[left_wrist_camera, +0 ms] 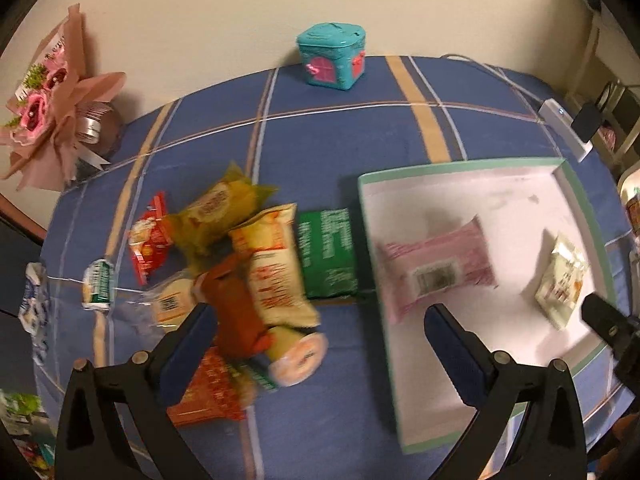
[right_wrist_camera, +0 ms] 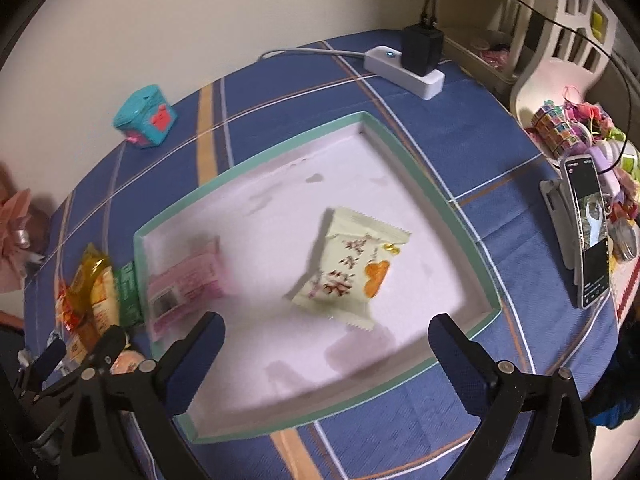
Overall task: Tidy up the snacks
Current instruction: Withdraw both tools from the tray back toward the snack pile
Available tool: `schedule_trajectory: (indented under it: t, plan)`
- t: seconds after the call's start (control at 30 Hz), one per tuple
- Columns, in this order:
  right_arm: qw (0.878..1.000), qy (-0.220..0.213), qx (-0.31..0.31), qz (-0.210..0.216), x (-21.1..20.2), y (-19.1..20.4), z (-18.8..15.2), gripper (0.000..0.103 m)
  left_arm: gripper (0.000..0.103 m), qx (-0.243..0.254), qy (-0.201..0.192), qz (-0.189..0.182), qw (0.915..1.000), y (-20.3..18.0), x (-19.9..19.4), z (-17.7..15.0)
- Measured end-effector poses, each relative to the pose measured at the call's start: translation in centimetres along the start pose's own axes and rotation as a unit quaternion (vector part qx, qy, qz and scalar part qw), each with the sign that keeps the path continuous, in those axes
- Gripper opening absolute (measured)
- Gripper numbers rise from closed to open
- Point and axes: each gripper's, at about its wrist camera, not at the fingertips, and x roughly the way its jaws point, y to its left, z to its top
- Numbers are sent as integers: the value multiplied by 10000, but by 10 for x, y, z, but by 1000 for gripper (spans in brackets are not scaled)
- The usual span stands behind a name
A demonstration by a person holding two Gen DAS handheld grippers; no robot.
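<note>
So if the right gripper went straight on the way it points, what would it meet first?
Probably the cream snack packet lying in the green-rimmed box; the open right gripper points at it, though depth is unclear.

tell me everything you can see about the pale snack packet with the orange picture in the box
The pale cream plastic snack packet has crimped, zigzag ends, reddish printed characters and an orange picture near one corner. It looks sealed, lying flat and skewed on the white floor of the shallow green-rimmed box, apart from the pink wrapped packet; no gripper touches it.

Woven matt tablecloth (right_wrist_camera: 460, 168), glossy plastic snack wrappers (left_wrist_camera: 240, 264), smooth matt cardboard tray (right_wrist_camera: 280, 148), shiny teal tin (left_wrist_camera: 332, 58)
</note>
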Motion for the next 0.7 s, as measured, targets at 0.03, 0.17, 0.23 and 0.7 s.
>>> schedule_trajectory:
  t: [0.03,0.17,0.23,0.7]
  plan:
    - [10000,-11,-40,19,-3,3,-2,103,103,28,-11,70,10000,3,-1,-1]
    - [9996,-79,-194,166,-16,17,-8,103,103,-7,-97,294,9995,21,-7,-4]
    - [9993,-121,-276,214,-22,25,-11,103,103,-140,-131,260,9995,32,-12,-5]
    - [9924,-77,-966,755,-40,106,-43,103,103,-1084,-313,534,9922,121,-36,-35]
